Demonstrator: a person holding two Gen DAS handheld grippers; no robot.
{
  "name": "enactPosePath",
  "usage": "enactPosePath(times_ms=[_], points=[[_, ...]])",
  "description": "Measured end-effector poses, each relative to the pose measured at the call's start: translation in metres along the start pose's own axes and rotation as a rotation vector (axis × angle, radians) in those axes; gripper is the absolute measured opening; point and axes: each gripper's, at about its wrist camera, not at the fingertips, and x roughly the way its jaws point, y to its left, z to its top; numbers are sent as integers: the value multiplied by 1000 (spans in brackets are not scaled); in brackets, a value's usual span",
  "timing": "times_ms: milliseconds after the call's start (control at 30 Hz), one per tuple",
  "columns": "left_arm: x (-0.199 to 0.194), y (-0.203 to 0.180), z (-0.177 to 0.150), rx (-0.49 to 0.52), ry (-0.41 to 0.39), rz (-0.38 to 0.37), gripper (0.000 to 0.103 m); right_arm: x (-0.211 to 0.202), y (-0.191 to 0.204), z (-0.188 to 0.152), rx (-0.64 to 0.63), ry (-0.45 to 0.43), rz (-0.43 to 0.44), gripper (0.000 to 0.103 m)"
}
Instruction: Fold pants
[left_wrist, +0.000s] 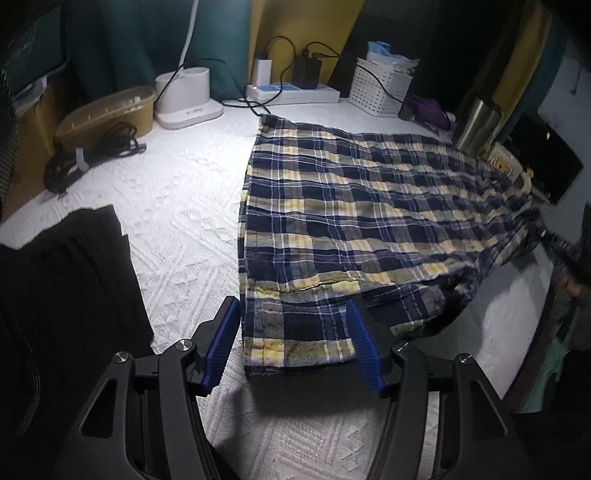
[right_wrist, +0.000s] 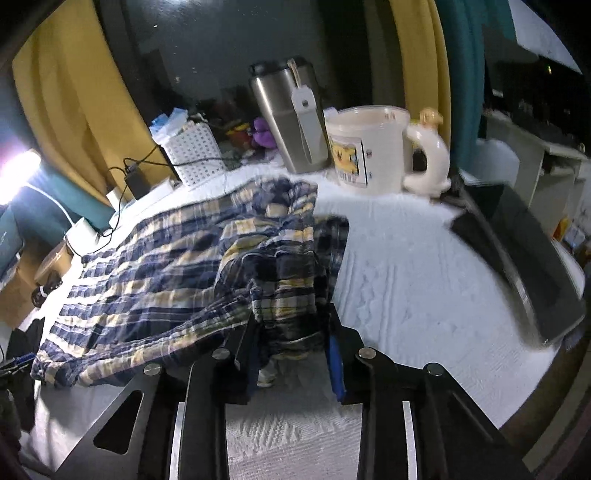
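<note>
Navy, yellow and white plaid pants (left_wrist: 351, 206) lie spread on the white quilted table cover (left_wrist: 177, 206). In the left wrist view my left gripper (left_wrist: 293, 339) is open, its blue pads on either side of the pants' near hem corner, just above it. In the right wrist view the pants (right_wrist: 177, 266) are bunched at the waistband end, and my right gripper (right_wrist: 291, 332) is shut on that bunched cloth, lifting it slightly off the cover. The right pads are mostly hidden by fabric.
Left wrist view: black garment (left_wrist: 74, 280) at left, tan box (left_wrist: 107, 114) with black cables, white lamp base (left_wrist: 184, 99), power strip (left_wrist: 295, 92), white basket (left_wrist: 380, 88). Right wrist view: steel tumbler (right_wrist: 291, 122), cream mug (right_wrist: 373, 147), dark tablet (right_wrist: 524, 258) near the right edge.
</note>
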Motion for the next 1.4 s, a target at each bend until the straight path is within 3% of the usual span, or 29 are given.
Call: enactPosePath(times_ms=[67,100,133,367,600,667,700,733,767,800,933,1100,1167,1300,1367,1400], points=[[4,-4,-1,34,4,13,33,-7,2,6,-21,-17,-8,30],[7,-5,-2,38,17,16,12,-11,3,10,-30,-28,-12,30],[8,-4,-2,40,21,18,0,-14,4,12,-36,-35,-13,30],[-15,14,3,29,-49,45,0,-37,3,22,-62,-77,-37,29],[-7,29,2,-46,-7,-45,1,-6,-11,-4,-34,34,-91,29],[-11,28,-3,-43,-6,-37,16,0,-14,-11,-35,65,-107,36],[-14,29,-5,-46,-13,-38,46,1,-15,-13,-37,72,-127,46],[-17,29,-7,-50,-19,-44,68,1,-16,-14,-38,70,-145,62],[-20,29,-8,-54,-30,-55,69,-1,-17,-15,-45,66,-172,68],[-21,28,-10,-55,-33,-73,69,-5,-18,-16,-45,58,-188,72],[-16,18,-15,-29,-18,-109,69,-23,-17,-16,-29,14,-208,72],[-6,9,-19,20,-35,-111,68,-50,25,-13,-79,-78,-165,72],[-6,9,-19,25,-52,-123,59,-51,65,-13,-151,-75,-74,72],[-2,9,-16,41,-55,-142,25,-31,147,-25,-291,2,147,72],[-1,9,-14,52,-52,-156,17,-20,184,-33,-351,43,232,71],[-1,9,-14,57,-56,-161,9,-14,204,-37,-388,62,281,67]])
